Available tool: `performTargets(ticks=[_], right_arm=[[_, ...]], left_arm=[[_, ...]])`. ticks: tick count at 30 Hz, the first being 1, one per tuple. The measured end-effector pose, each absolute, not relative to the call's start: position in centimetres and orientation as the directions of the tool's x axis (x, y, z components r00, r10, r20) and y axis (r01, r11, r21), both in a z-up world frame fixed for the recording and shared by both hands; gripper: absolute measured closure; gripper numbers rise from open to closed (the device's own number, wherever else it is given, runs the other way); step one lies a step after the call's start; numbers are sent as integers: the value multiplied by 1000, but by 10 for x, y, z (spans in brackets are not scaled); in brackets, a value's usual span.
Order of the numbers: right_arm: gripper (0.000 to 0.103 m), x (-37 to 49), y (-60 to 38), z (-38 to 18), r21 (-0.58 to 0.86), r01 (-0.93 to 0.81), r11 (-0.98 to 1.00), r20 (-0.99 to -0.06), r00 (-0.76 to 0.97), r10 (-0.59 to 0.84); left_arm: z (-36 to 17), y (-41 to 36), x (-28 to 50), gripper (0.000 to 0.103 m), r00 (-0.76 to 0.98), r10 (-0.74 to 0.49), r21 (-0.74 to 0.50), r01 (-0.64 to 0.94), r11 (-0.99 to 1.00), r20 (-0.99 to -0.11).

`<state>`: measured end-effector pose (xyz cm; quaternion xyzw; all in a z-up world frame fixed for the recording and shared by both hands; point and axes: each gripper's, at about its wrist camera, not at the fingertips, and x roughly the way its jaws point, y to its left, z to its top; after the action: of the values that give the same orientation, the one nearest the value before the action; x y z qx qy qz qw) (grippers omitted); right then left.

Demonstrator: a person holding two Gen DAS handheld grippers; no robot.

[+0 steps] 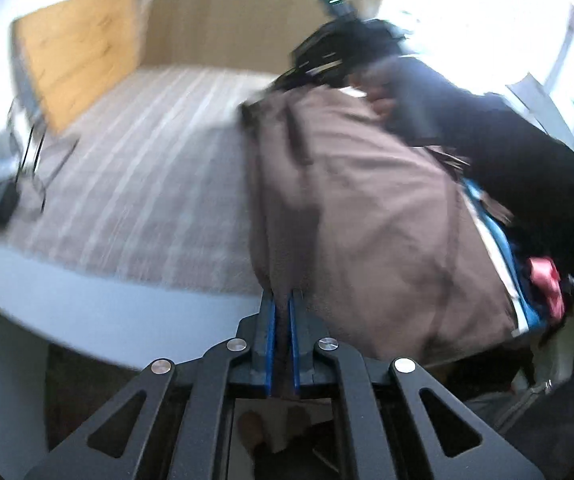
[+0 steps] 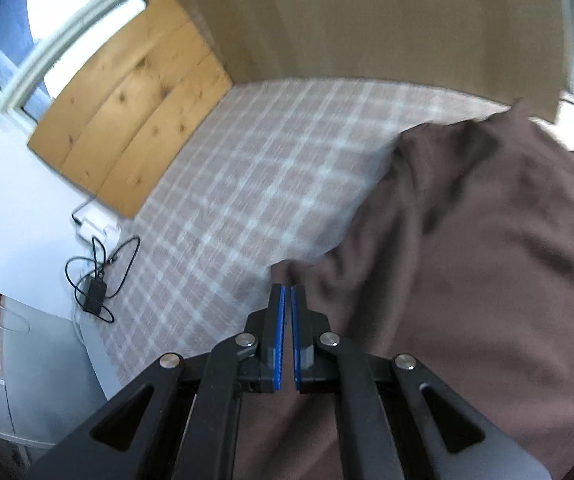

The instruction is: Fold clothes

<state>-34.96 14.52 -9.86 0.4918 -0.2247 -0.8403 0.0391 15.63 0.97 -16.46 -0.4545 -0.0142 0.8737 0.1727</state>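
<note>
The left hand-held gripper [image 1: 281, 294] has its two blue-lined fingers close together, and a fold of the brown garment [image 1: 367, 208] is pinched between them at the near edge of the cloth. The garment spreads from the fingertips toward 1 o'clock, over the checked bed cover [image 1: 159, 168]. At 1 o'clock, the person's dark sleeve [image 1: 507, 152] reaches across the far end of the cloth. At 3 o'clock, under the brown cloth, there is a pile of other clothes [image 1: 527, 280] with blue, white and pink edges showing. This view is blurred.

The right hand-held gripper [image 2: 287, 289] is also pressed nearly together, and a corner of the brown garment [image 2: 479, 248] sits just at its tips; the cloth seems to be clamped there. From this corner the garment fills the view from 1 to 5 o'clock. The bed cover [image 2: 255, 184] lies bare toward 11 o'clock. A wooden headboard [image 2: 135, 120] stands at 10 o'clock, and a black charger with its cable [image 2: 95, 294] lies at 9 o'clock at the bed's edge.
</note>
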Motion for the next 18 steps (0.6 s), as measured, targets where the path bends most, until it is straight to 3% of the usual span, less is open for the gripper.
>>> performTargets(ticks=[4,7,10,15,16,18], right_arm=[[97,-344,152,-92,389,-146,-910,-831,-482,-278],[77,-361,117,-94,317,-41,-948,-877,-394,-276],[71,-379,86,-108,227,15,-974,-914,-343,-218],[73,-416,60,-147,32,19,-999,-970,-240,-36],[88,-420,60,-153,13,14,-1000,-972,-234,-16],[99,-422,63,-151,31,6,-999,-966,-256,-32]], left_arm=[[-168,23,154,98,-512,305,-152,-319,-936,-803],[-174,24,149,98,-499,299,-158,-305,-939,-813],[-176,25,146,98,-491,294,-162,-294,-942,-820],[-178,20,150,98,-491,282,-165,-268,-949,-824],[-180,19,150,98,-490,284,-171,-263,-950,-824],[-183,16,150,98,-484,286,-183,-248,-951,-827]])
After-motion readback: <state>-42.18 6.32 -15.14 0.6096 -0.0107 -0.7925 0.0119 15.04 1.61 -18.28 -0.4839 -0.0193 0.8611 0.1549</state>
